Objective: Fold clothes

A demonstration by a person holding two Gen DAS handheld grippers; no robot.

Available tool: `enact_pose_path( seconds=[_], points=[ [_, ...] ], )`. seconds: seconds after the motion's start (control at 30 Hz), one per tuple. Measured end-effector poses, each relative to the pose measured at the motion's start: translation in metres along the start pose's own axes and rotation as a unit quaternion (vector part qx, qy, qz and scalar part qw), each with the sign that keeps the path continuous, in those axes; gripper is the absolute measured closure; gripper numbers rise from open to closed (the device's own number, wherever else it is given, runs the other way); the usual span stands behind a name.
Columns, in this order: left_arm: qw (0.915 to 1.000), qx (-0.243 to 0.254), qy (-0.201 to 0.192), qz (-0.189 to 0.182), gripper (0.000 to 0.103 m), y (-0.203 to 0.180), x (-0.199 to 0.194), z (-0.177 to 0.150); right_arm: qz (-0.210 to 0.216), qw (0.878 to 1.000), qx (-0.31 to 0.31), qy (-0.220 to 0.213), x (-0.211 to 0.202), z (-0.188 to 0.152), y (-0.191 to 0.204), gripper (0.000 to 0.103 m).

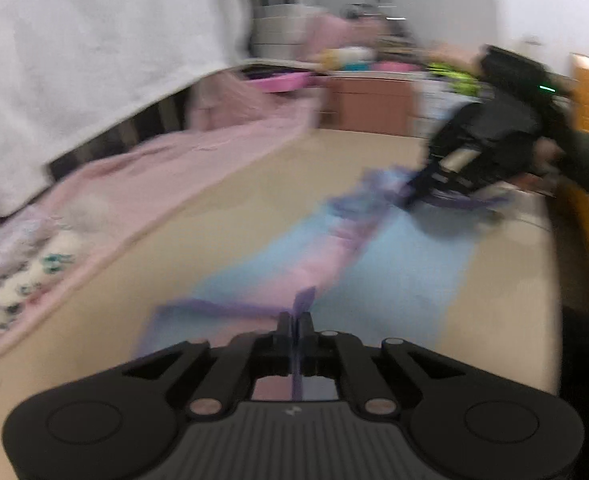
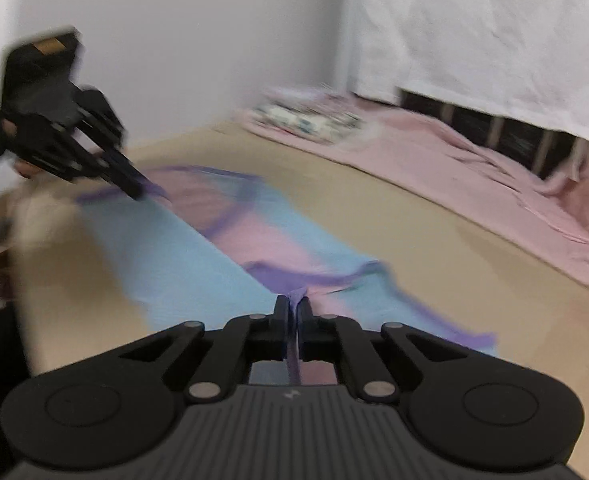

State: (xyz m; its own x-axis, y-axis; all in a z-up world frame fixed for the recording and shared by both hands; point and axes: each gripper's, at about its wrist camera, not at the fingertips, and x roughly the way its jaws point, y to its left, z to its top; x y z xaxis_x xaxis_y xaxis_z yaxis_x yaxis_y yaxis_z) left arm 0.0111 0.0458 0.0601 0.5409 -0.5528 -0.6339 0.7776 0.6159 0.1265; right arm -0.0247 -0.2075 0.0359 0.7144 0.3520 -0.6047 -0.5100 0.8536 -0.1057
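Both grippers pinch the purple trim of one garment (image 1: 326,248), a blue-and-pink piece stretched flat on the beige floor (image 2: 434,216). The left gripper (image 1: 294,320) and right gripper (image 2: 293,304) hold opposite ends, so its long axis runs straight between them. Neither is nearer; the fold likely turns on bringing one end toward the other.

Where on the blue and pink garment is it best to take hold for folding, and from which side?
On its purple-trimmed edge, from outside the cloth and low over the table, I would say. The blue and pink garment lies flat, so only the hem offers a lip. The left gripper and right gripper both have their jaws shut on that trim, at opposite ends.
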Motion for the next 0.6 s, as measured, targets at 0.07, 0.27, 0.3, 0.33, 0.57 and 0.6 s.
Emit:
enact_pose_path(
  seconds=[0.07, 0.27, 0.3, 0.33, 0.57, 0.6],
  points=[
    [0.9993, -0.025, 0.021, 0.019, 0.087, 0.017, 0.011, 0.004, -0.027, 1.0, 0.0, 0.016, 0.016, 0.01, -0.009, 0.076],
    [0.9938, -0.107, -0.029, 0.011, 0.052, 0.033, -0.04, -0.046, -0.023, 0.999, 0.02, -0.032, -0.061, -0.022, -0.03, 0.036],
    [0.9925, -0.118, -0.025, 0.02, 0.052, 0.032, -0.041, -0.053, -0.008, 0.999, 0.027, -0.03, -0.076, -0.034, -0.031, 0.034],
    [0.9909, -0.129, -0.022, 0.029, 0.052, 0.031, -0.042, -0.06, 0.001, 0.999, 0.029, -0.025, -0.087, -0.047, -0.03, 0.032],
    [0.9819, -0.183, 0.006, 0.048, 0.062, 0.031, -0.039, -0.087, -0.016, 0.999, -0.005, 0.05, -0.08, -0.092, -0.005, 0.099],
    [0.9828, -0.176, 0.008, 0.055, 0.065, 0.028, -0.039, -0.088, -0.022, 0.999, 0.017, 0.044, -0.078, -0.089, -0.013, 0.097]
  ],
)
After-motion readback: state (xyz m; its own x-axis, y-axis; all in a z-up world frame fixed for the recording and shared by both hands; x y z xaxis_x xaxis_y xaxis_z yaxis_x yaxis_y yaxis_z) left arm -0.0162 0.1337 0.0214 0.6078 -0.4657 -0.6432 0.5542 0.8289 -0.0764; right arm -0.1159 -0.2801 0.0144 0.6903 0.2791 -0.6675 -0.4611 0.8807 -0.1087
